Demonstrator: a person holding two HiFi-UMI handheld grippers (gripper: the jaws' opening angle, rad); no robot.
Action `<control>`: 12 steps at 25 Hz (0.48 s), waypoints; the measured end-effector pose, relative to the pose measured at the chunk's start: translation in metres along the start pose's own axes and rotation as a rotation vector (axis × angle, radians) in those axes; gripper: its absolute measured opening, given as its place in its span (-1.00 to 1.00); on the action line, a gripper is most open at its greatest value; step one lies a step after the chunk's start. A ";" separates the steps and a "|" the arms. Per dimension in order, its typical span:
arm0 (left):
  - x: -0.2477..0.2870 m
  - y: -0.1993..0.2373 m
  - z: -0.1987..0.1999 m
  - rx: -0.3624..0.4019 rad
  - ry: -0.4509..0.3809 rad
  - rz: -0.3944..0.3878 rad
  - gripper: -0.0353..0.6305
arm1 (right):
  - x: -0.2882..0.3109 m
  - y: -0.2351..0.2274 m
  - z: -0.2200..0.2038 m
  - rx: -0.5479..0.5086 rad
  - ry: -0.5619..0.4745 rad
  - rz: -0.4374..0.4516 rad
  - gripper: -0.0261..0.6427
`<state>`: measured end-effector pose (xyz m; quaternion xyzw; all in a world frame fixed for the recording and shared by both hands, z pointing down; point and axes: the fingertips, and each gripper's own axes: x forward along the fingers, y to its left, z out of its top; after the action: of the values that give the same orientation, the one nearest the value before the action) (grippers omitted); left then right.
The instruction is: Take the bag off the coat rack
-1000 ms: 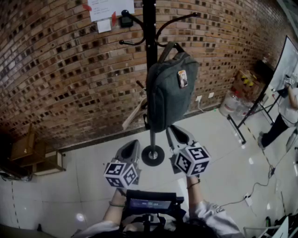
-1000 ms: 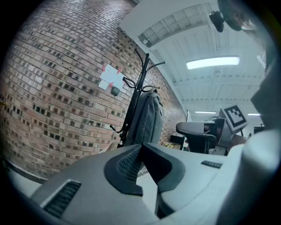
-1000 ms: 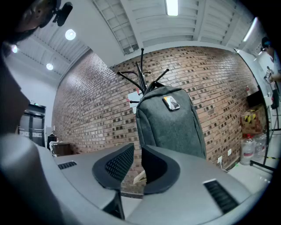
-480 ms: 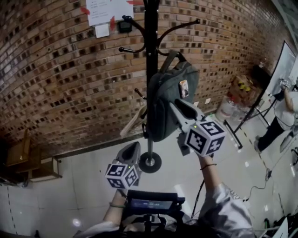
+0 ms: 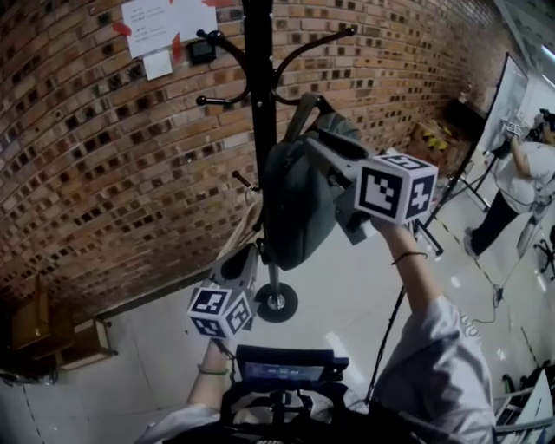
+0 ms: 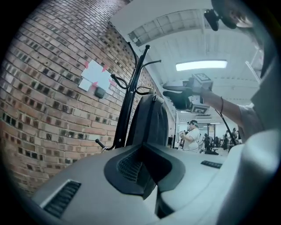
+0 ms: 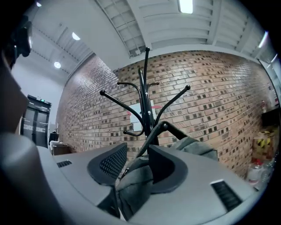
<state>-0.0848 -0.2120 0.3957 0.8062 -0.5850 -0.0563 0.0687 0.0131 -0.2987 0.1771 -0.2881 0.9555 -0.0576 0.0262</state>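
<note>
A grey backpack [image 5: 299, 204] hangs by its dark strap [image 5: 301, 106] from a hook of the black coat rack [image 5: 258, 130]. My right gripper [image 5: 323, 160] is raised against the bag's top. In the right gripper view its jaws are opening, with the bag's grey fabric [image 7: 134, 180] bunched between them and the strap [image 7: 154, 133] running up to the rack [image 7: 145, 101]; the pads do not press on it. My left gripper [image 5: 245, 258] hangs low beside the pole, below the bag, shut and holding nothing. From the left gripper view the bag [image 6: 149, 123] is ahead and above.
The rack's round base [image 5: 276, 302] stands on pale floor by a brick wall with paper notices [image 5: 165, 17]. A person [image 5: 520, 173] stands at the far right near a whiteboard stand and cardboard boxes [image 5: 438, 139]. Low wooden shelves [image 5: 52, 338] sit at the left.
My right gripper has risen from low near the rack's base up to the bag's top, and its jaws have spread. The left gripper has stayed low.
</note>
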 end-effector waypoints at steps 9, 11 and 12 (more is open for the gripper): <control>0.020 0.006 -0.008 -0.047 0.021 -0.100 -0.87 | 0.037 -0.033 0.022 0.082 0.216 -0.052 -0.41; 0.024 0.007 -0.010 -0.052 0.029 -0.116 -0.87 | 0.044 -0.038 0.022 0.089 0.246 -0.064 -0.41; 0.025 0.007 -0.012 -0.054 0.033 -0.123 -0.87 | 0.047 -0.040 0.022 0.094 0.259 -0.069 -0.41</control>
<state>-0.0820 -0.2371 0.4083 0.8392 -0.5314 -0.0628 0.0966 -0.0022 -0.3595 0.1597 -0.3093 0.9367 -0.1399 -0.0861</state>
